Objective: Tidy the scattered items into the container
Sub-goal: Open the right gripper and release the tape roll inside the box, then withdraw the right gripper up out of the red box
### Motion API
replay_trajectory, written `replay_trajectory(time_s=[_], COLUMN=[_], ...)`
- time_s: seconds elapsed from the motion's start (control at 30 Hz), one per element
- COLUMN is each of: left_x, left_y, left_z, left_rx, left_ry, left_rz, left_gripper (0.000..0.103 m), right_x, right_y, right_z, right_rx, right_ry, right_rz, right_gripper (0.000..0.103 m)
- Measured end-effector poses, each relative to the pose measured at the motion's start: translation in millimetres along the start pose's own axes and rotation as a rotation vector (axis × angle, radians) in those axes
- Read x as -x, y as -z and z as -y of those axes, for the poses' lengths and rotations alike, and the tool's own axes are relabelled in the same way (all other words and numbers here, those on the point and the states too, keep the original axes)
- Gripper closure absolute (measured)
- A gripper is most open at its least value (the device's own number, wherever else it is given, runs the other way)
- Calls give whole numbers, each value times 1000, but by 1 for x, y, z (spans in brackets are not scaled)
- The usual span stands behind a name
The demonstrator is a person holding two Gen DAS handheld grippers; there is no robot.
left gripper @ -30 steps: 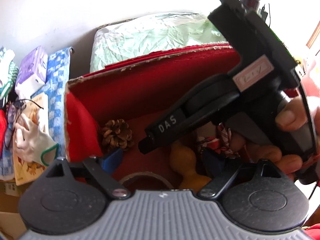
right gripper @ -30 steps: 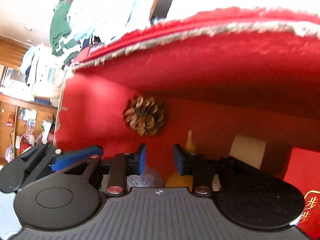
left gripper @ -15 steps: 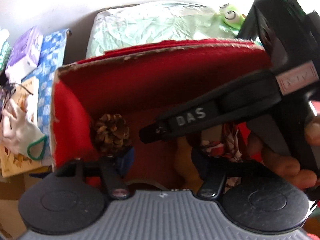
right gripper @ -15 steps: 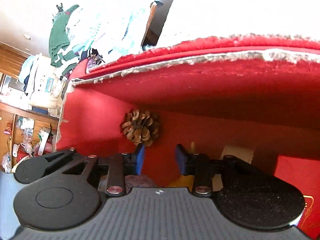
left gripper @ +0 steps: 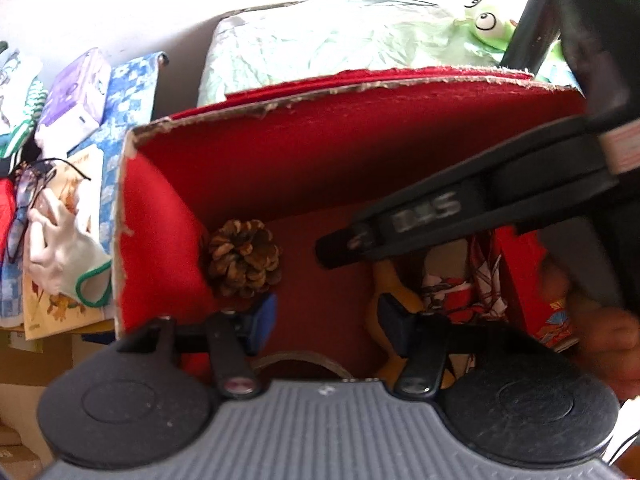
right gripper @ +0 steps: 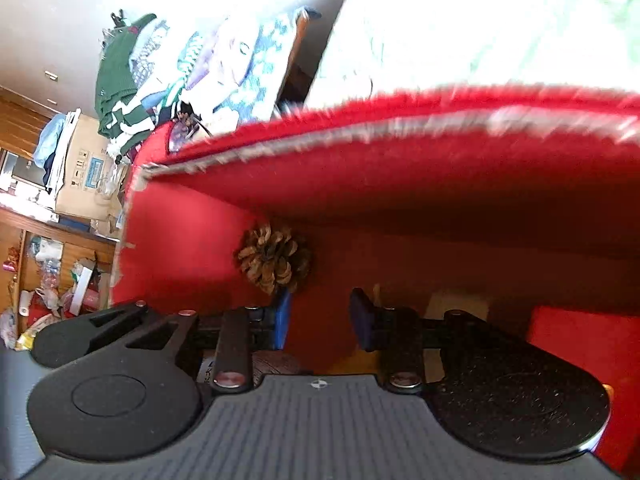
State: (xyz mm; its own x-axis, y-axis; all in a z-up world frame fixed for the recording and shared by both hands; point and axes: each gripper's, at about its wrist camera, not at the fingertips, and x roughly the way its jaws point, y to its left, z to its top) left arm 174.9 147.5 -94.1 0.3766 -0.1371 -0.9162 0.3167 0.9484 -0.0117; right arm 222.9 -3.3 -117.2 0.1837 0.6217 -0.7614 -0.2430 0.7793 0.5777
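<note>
Left wrist: left gripper, jaws just narrowed with nothing between them, hung in the red box; pine cone lay just ahead-left, right gripper crossing above. Right wrist: right gripper part-open, empty; pine cone ahead-left.

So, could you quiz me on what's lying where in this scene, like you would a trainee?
1. True or false: the brown pine cone lies inside the red cardboard box.
2. Where is the white glove with a green cuff in the left wrist view? A: in the box. B: outside the box, at its left. C: on top of the pine cone.
3. Fill in: the toy with round eyes behind the box is ___ in colour.
Key: 1 true; 2 B; 3 green.
</note>
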Motion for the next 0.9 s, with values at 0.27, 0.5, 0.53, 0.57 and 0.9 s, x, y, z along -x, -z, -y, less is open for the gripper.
replay_trajectory(time_s=[0.27,0.5,0.53,0.57,0.9], left_x=[-3,-5,-4,-4,4], left_y=[-2,-3,-2,-1,3], left_z=[2,1,0,-1,-5], left_rx=[7,9,11,11,21], left_ry=[-29,-49,-48,-48,-29], left_rz=[-5,5,9,11,32], left_gripper=[45,45,45,45,44], right_x=[21,24,27,29,26], right_y=[14,19,19,20,19], right_z=[-13,-8,-2,4,3], right_rx=[162,121,83,39,27], right_ry=[190,196,172,145,195], right_rz=[29,70,82,95,145], right_gripper=[70,71,72,72,67])
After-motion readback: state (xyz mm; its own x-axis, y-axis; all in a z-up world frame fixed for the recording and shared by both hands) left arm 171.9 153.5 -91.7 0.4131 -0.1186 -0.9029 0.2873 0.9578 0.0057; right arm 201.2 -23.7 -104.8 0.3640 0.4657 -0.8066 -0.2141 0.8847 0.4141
